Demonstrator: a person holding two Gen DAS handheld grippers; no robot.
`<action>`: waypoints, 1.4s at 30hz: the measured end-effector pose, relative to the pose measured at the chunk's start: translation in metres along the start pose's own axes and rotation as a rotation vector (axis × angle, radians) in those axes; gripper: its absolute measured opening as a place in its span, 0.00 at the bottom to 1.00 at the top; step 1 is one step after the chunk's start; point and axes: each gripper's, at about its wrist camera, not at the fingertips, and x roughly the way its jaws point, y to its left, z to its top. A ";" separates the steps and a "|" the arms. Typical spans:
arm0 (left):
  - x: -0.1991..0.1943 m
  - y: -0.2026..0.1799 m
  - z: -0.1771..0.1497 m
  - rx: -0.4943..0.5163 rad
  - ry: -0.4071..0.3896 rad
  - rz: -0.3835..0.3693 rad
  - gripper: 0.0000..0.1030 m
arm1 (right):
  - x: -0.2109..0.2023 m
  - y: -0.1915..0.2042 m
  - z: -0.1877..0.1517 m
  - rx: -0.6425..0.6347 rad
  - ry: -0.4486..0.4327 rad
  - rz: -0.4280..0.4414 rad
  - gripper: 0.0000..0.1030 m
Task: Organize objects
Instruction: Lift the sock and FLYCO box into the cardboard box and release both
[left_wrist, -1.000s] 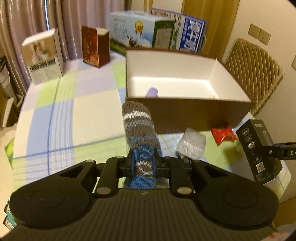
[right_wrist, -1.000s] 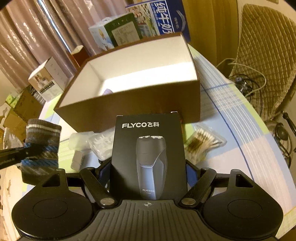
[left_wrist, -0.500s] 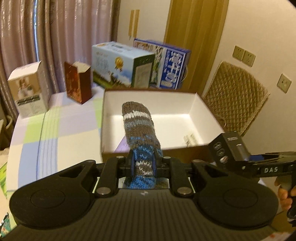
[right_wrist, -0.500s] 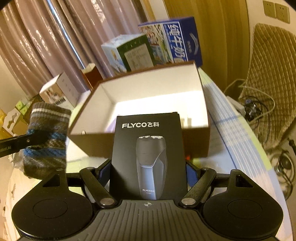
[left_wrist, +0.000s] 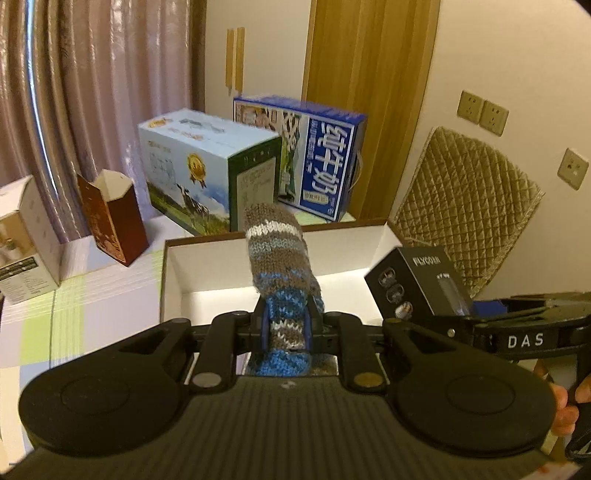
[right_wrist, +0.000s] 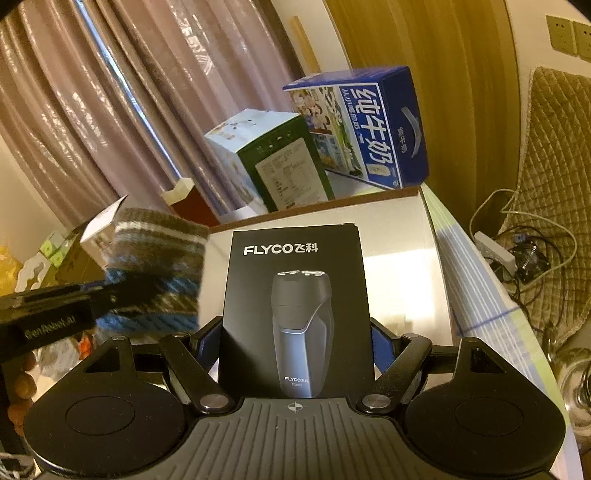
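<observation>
My left gripper (left_wrist: 286, 326) is shut on a knitted striped sock (left_wrist: 277, 251) in brown, white and blue, which stands up over the near wall of the open brown box (left_wrist: 207, 266) with a white inside. My right gripper (right_wrist: 295, 336) is shut on a black FLYCO shaver box (right_wrist: 295, 295), held upright above that same box's white floor (right_wrist: 399, 266). In the left wrist view the shaver box (left_wrist: 413, 284) hangs at the right over the box's right side. In the right wrist view the sock (right_wrist: 159, 258) appears at the left, blurred.
Behind the open box stand a green-and-white milk carton (left_wrist: 207, 177) and a blue milk carton (left_wrist: 317, 158). A dark red box (left_wrist: 110, 218) and a white box (left_wrist: 22, 240) stand at the left on the checked tablecloth (left_wrist: 92, 306). A quilted chair (left_wrist: 465, 221) and floor cables (right_wrist: 517, 251) are to the right.
Both grippers rose and moved forward with their loads, from in front of the brown box to above its near wall. The small items on the table in front have dropped out of view.
</observation>
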 end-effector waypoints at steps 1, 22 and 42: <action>0.008 0.001 0.003 0.000 0.011 0.001 0.13 | 0.006 -0.002 0.003 0.004 0.003 -0.004 0.73; 0.166 0.019 0.016 -0.004 0.234 0.030 0.20 | 0.128 -0.031 0.041 0.056 0.113 -0.120 0.73; 0.164 0.045 0.015 0.008 0.249 0.108 0.72 | 0.155 -0.042 0.052 0.109 0.079 -0.091 0.75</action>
